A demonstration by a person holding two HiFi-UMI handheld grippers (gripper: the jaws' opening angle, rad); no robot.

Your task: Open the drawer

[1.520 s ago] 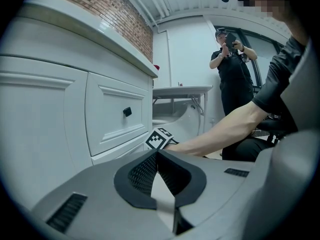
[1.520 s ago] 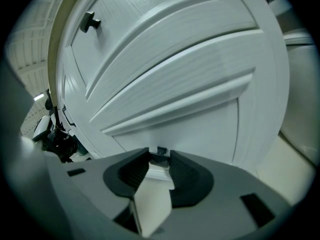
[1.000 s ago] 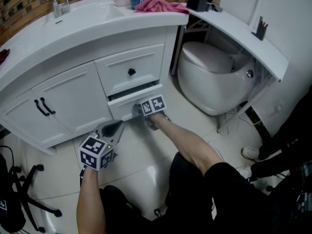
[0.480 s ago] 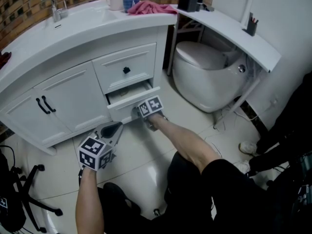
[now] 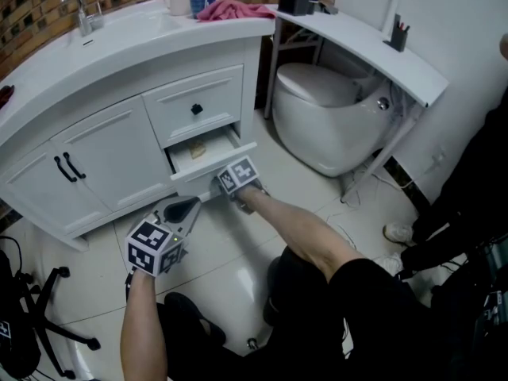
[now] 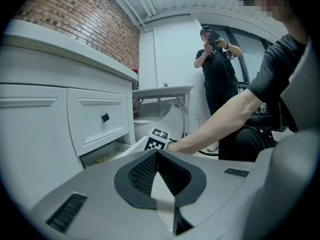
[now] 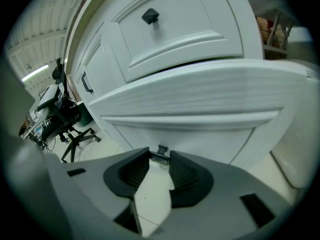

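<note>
The white vanity (image 5: 103, 145) filled the upper left of our head view, its lower drawer (image 5: 189, 185) at centre standing partly pulled out. Lower left, our left gripper (image 6: 157, 153) hung with jaws pressed together, empty. Our right gripper (image 7: 160, 157) clenched the drawer's small dark knob (image 7: 161, 152).

The left tool (image 6: 157, 155) is hovering with its jaws meeting at the tips, nothing between them. Beyond it, the lower drawer (image 6: 102, 155) is standing partly open beneath a black knob (image 6: 105, 117), with the right tool's marker cube (image 6: 157, 139) just beside its front.
</note>
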